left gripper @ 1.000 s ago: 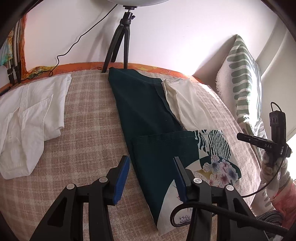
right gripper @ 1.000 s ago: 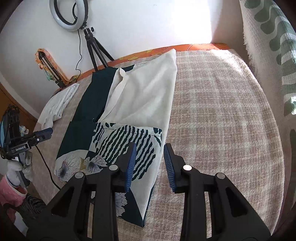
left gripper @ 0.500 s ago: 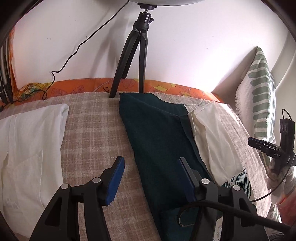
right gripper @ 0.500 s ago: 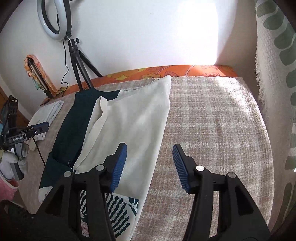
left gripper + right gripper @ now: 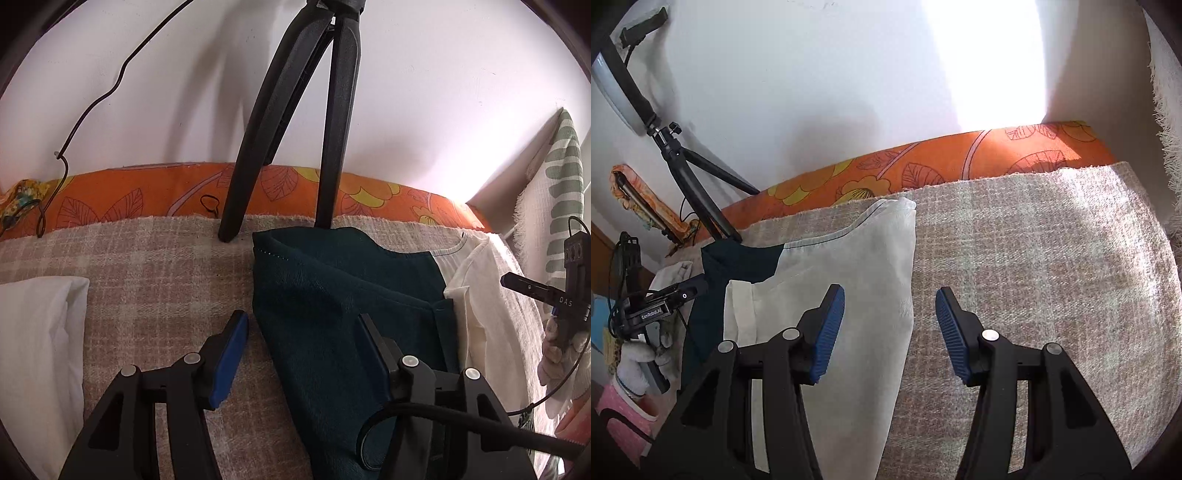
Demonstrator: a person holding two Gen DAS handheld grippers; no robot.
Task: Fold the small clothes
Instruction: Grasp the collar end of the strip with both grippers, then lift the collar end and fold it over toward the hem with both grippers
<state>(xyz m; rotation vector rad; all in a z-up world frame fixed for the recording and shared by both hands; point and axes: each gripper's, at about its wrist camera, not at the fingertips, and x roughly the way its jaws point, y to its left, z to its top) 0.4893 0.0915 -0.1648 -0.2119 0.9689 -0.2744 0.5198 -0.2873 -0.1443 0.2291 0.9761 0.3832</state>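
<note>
My left claw (image 5: 301, 332) and right claw (image 5: 890, 314) hang open and empty over the far corners of the teal-and-cream garment (image 5: 351, 314) spread flat on the bed's plaid blanket (image 5: 1034, 277). I judge the risk is a shallow bite: pinch one layer only, or snag the blanket, and the fold skews. The tripod (image 5: 280, 122) stands just beyond the teal corner, crowding my left side, with folded white clothes (image 5: 37, 350) farther left.

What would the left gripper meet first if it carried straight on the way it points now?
Probably the dark green garment: the open left gripper points down at its left edge. Depth is hard to judge.
</note>
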